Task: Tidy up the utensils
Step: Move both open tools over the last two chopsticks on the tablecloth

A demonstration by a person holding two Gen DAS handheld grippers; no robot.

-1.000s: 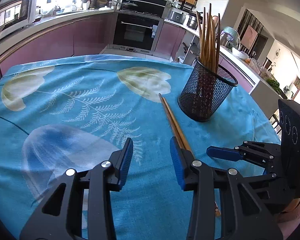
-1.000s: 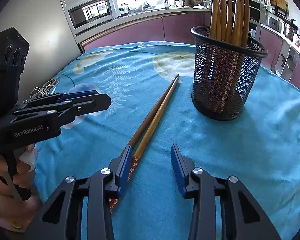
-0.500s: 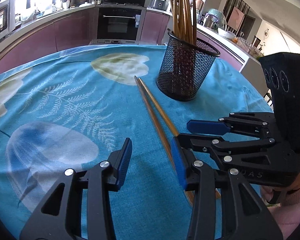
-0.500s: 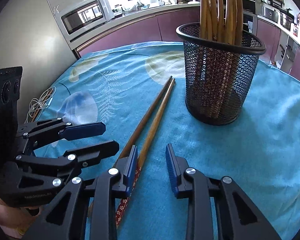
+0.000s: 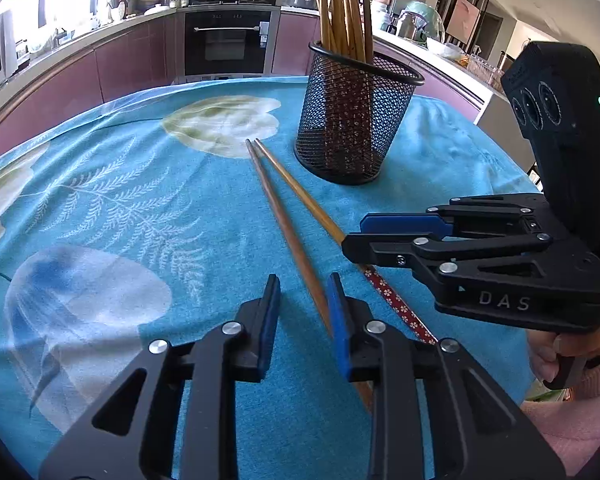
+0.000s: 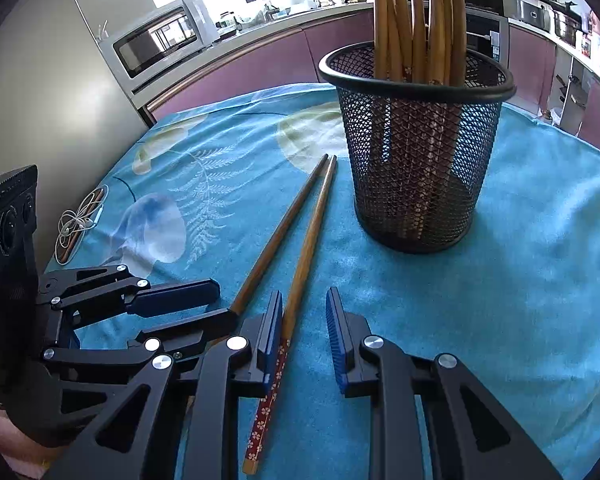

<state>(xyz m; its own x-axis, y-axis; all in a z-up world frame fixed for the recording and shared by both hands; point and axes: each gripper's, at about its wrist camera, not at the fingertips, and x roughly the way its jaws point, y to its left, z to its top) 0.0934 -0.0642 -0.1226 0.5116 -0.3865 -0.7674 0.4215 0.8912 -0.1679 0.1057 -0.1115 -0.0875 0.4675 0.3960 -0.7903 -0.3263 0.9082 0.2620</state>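
Two loose chopsticks lie side by side on the blue cloth point(image 5: 140, 208), pointing at a black mesh cup point(image 5: 356, 120) that holds several chopsticks. The darker chopstick point(image 5: 284, 224) runs between the fingers of my left gripper point(image 5: 304, 312), close to the right pad. That gripper's jaws are closing, with a gap left on the other side. The lighter chopstick point(image 6: 308, 248), with a red flowered end, lies between the fingers of my right gripper point(image 6: 304, 320), along the left pad. Those jaws are closing too, without pinching. Each gripper shows in the other's view: left gripper point(image 6: 216, 304), right gripper point(image 5: 354, 236).
A coiled white cable point(image 6: 78, 220) lies near the table's left edge. A person's hand in a pink sleeve point(image 5: 560, 356) holds the right gripper's handle. Kitchen counters, an oven point(image 5: 228, 40) and a microwave point(image 6: 160, 40) stand beyond the table.
Both grippers have come in over the near ends of the chopsticks and narrowed their jaws. The left one shifted so the darker chopstick lies between its fingers.
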